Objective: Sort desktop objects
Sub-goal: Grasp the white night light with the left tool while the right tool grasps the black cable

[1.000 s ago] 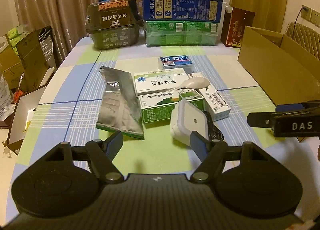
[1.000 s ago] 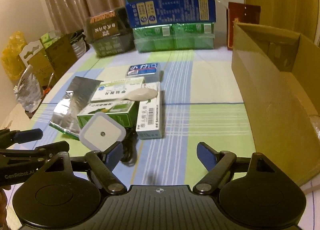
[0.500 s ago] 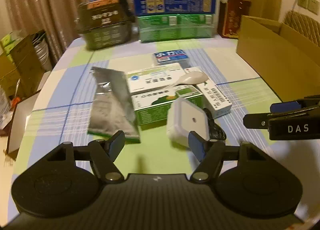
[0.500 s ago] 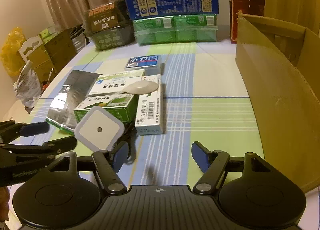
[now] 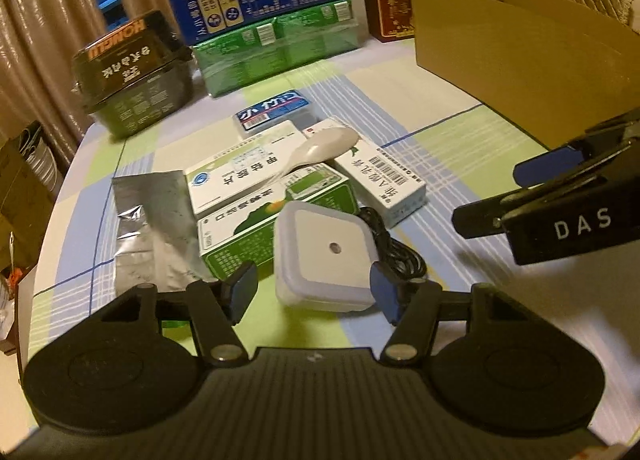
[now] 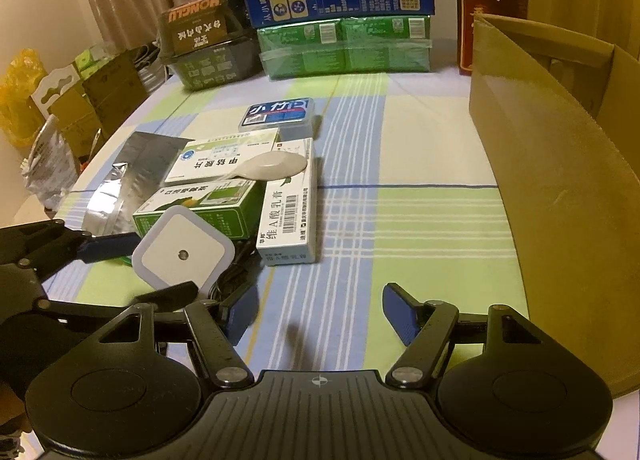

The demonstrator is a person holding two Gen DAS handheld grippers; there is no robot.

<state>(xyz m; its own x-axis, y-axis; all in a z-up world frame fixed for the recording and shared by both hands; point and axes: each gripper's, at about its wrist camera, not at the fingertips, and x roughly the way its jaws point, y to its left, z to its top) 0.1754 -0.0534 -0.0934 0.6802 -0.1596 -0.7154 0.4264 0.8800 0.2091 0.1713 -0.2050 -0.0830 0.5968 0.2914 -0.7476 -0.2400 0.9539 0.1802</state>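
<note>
A white square device with a black cable lies at the front of a pile on the checked tablecloth. My left gripper straddles it and its jaws are closing. The right pad is at the device's edge, and a gap remains on the left side. The right wrist view shows the same device between the left gripper's fingers. Behind it lie a green box, a white medicine box, a white spoon, a long white box and a foil pouch. My right gripper is open over bare cloth.
An open cardboard box stands along the right side. A blue-lidded case lies behind the pile. Stacked green and blue cartons, a black container and a red box line the far edge. Bags and cartons sit left of the table.
My left gripper has come forward and down onto the white device, rolling a little, and its jaws have narrowed around it. The right gripper's jaws narrowed slightly; that hand stayed in place.
</note>
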